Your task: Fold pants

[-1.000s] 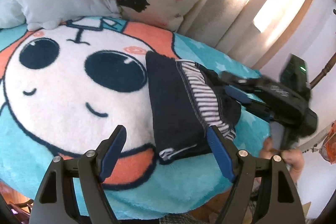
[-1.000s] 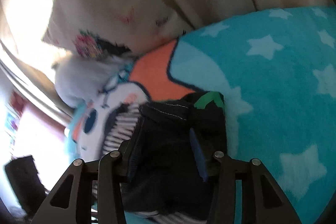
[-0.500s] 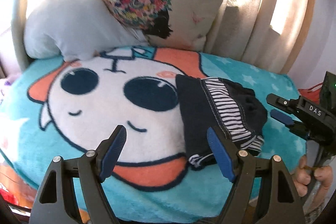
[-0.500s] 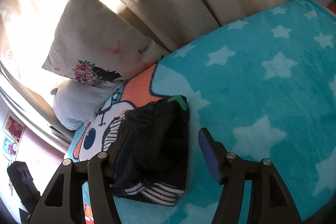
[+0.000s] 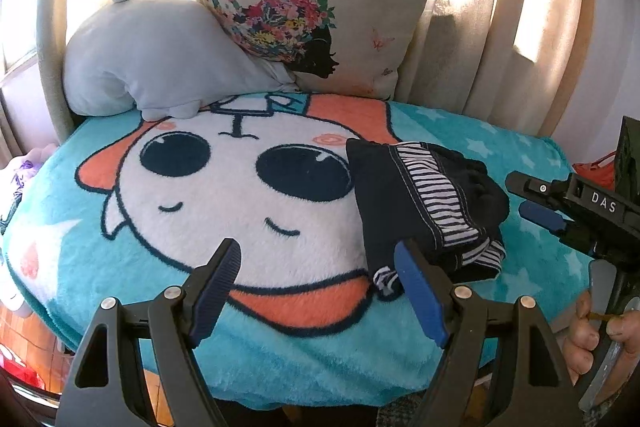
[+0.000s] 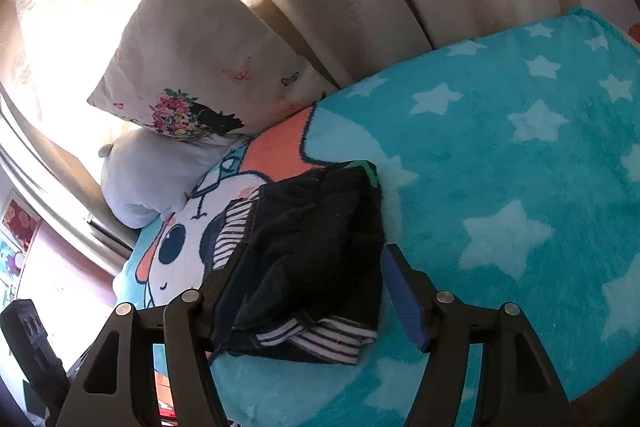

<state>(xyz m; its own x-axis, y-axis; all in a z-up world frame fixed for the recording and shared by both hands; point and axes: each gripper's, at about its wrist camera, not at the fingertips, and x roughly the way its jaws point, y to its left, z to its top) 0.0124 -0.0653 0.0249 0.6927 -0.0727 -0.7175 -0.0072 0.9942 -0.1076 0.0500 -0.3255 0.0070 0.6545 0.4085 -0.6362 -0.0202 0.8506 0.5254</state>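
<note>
the right claw (image 6: 312, 287), closed around the dark pants (image 5: 430, 215) a second ago, has just been opening and now stands wide and clear of the cloth. the left claw (image 5: 320, 287) has pulled back too, wide open and empty. the pants lie folded, it seems, in a bundle on the turquoise blanket (image 5: 520, 155) near the floral pillow (image 5: 320, 7).

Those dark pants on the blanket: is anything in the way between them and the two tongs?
Nothing visible. The folded pants lie bare on the blanket; left tongs and right tongs are both open, holding nothing.
</note>
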